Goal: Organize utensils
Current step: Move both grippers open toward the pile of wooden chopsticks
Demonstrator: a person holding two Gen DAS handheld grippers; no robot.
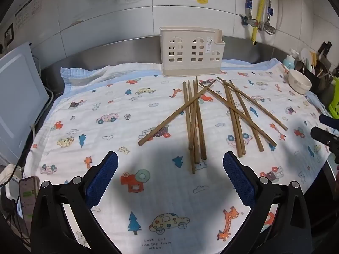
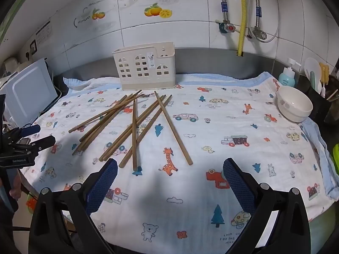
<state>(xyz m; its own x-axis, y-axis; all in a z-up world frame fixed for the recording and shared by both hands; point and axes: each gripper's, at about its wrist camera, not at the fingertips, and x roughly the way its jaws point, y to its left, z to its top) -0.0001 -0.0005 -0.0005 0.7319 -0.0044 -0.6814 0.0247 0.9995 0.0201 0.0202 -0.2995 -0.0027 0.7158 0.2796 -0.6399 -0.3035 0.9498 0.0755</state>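
Brown wooden chopsticks (image 1: 196, 118) scattered crisscrossed on cloth, cream slotted holder (image 1: 191, 51) upright behind, seemingly empty

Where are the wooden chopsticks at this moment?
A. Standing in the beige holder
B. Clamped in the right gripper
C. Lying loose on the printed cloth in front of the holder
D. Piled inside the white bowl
C: the chopsticks lie scattered and crossed on the cloth, in front of the holder; both grippers' jaws are open and hold nothing.

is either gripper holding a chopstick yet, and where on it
No. The left gripper and the right gripper are both open and empty; the chopsticks lie loose on the cloth.
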